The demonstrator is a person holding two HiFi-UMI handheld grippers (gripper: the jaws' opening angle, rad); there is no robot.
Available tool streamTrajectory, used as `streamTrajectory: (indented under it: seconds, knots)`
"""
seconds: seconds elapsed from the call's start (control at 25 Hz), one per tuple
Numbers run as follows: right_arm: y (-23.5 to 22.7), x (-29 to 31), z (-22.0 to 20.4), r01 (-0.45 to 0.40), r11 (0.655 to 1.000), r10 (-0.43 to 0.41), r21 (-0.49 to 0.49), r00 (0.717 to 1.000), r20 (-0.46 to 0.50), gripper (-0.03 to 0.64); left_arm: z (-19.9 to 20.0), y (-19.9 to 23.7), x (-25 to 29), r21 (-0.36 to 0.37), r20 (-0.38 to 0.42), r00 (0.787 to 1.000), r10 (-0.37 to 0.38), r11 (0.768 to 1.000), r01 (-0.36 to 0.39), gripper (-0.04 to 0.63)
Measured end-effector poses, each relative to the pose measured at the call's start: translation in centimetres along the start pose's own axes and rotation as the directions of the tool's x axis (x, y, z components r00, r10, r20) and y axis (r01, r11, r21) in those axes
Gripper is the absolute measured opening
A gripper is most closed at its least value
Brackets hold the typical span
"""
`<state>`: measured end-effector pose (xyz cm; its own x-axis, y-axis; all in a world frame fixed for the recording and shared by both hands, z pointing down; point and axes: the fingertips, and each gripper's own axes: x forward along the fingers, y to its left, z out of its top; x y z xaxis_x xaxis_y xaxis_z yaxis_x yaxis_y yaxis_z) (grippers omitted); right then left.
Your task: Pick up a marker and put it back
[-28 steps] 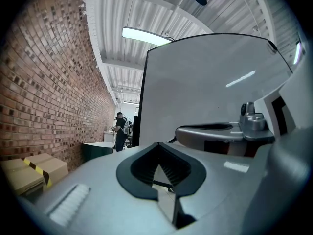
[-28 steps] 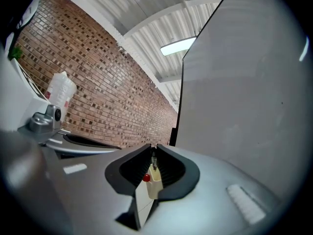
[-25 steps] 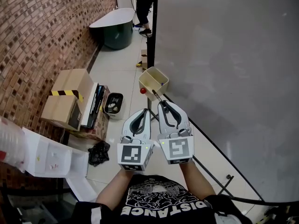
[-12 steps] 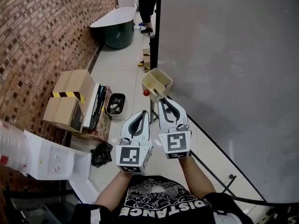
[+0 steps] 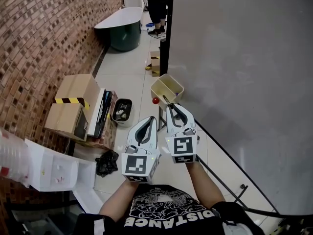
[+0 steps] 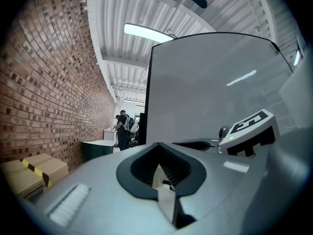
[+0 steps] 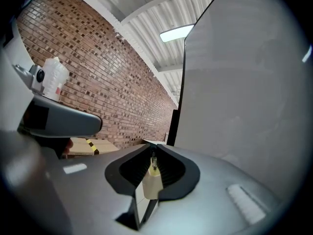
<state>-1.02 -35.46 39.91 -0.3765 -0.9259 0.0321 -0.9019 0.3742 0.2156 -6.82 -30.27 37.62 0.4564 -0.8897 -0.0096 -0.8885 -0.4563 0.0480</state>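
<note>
1. Right gripper (image 5: 171,107) clamps a dark marker (image 5: 166,100) just at the beige holder (image 5: 159,81) beside the whiteboard (image 5: 244,58); left gripper (image 5: 152,118) closed, empty.
2. Likely best: centre the marker over the opening before release.

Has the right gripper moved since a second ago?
Yes. The right gripper has edged forward, closer to the beige bin.

Tiled floor (image 5: 128,82): cardboard boxes (image 5: 73,104), small black bin (image 5: 120,110), crumpled black bundle (image 5: 105,161), dark green tub (image 5: 120,31) farther off.
</note>
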Motion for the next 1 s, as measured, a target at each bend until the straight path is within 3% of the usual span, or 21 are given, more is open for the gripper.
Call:
streamTrajectory:
  seconds: [0.36,0.56,1.0]
  knots:
    - [0.0,2.3,-2.5,-0.007,1.000,0.007,0.003,0.999,-0.046,0.034,0.1,1.6,0.5,-0.010,-0.005,0.999,0.037,0.999,-0.037,0.005]
    - [0.0,3.3,-3.7,-0.003,1.000,0.004,0.009,0.998,-0.070,0.034,-0.2,1.7,0.7,0.006,-0.008,1.000,0.014,1.000,-0.014,0.005]
    - [-0.1,4.2,-5.0,-0.003,1.000,0.003,0.007,0.995,-0.102,0.034,-0.4,2.5,1.2,-0.002,-0.016,0.999,0.037,0.999,-0.037,0.005]
